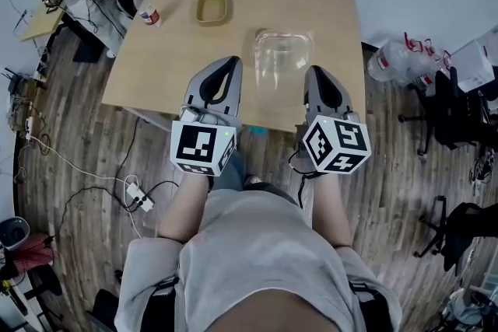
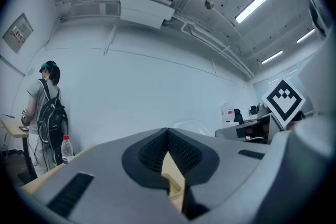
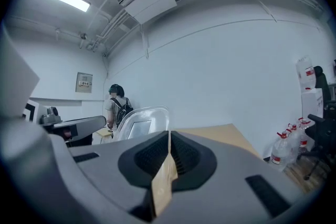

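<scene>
My left gripper (image 1: 231, 62) rests over the near edge of a light wooden table (image 1: 327, 4), its jaws closed together with nothing between them. My right gripper (image 1: 314, 74) lies alongside it, also shut and empty. Between the two stands a clear plastic container (image 1: 280, 58), just ahead of both tips. It shows as a faint dome past the left gripper (image 2: 168, 131) in the left gripper view, and as a clear container (image 3: 142, 120) left of the right gripper (image 3: 169, 134). Farther back sit a small tan tray (image 1: 212, 8) and a red-capped water bottle (image 1: 145, 6).
A person with a backpack (image 2: 47, 113) stands at a side desk beyond the table's far left corner. Large water jugs (image 1: 397, 58) and black chairs (image 1: 459, 105) crowd the right. A power strip and cables (image 1: 140, 200) lie on the wooden floor at left.
</scene>
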### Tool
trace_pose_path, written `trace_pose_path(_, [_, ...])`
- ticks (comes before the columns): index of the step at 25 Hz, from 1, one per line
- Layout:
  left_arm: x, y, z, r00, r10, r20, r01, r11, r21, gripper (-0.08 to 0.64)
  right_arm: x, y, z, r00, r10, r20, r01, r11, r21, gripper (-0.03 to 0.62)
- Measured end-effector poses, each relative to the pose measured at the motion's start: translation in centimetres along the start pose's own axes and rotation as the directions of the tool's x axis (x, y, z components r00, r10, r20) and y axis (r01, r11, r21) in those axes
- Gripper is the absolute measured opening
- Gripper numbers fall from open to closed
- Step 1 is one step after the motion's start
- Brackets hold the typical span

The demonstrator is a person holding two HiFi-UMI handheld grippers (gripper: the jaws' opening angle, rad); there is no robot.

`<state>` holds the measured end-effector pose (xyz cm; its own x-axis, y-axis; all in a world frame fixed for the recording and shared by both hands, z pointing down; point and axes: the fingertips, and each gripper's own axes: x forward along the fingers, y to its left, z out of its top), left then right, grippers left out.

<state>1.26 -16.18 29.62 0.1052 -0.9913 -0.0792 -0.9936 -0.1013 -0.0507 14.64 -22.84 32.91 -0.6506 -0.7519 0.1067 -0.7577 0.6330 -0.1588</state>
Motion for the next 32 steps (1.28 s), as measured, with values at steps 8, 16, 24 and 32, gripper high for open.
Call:
trace_pose_path(8, [-1.9,-0.2,1.1,1.000,0.013,0.021,-0.013,1.000,0.012,0.015,-2.2,1.3,1.3,0.999,0.006,0.049,-0.005,1.000,-0.019,0.021])
trace_pose_path(16, [-2.4,0.0,2.0,0.999,-0.027,0.039,0.026,1.000,0.015,0.014,-3.4,2.0,2.2,0.996,-0.028,0.085,0.030,0.999,-0.024,0.021])
trace_pose_path(24, [-4.3,1.5,2.7,0.993,-0.115,0.035,0.114,0.993,0.020,0.015,-5.2,5.0,2.6,0.986,-0.116,0.119,0.119,0.993,-0.020,0.021])
trace_pose_path(32, [-6.6,1.6,3.7,0.975,-0.217,0.053,0.216,0.976,0.020,0.015,-8.5,7.7,2.5,0.964,-0.223,0.143,0.229,0.973,-0.028,0.021])
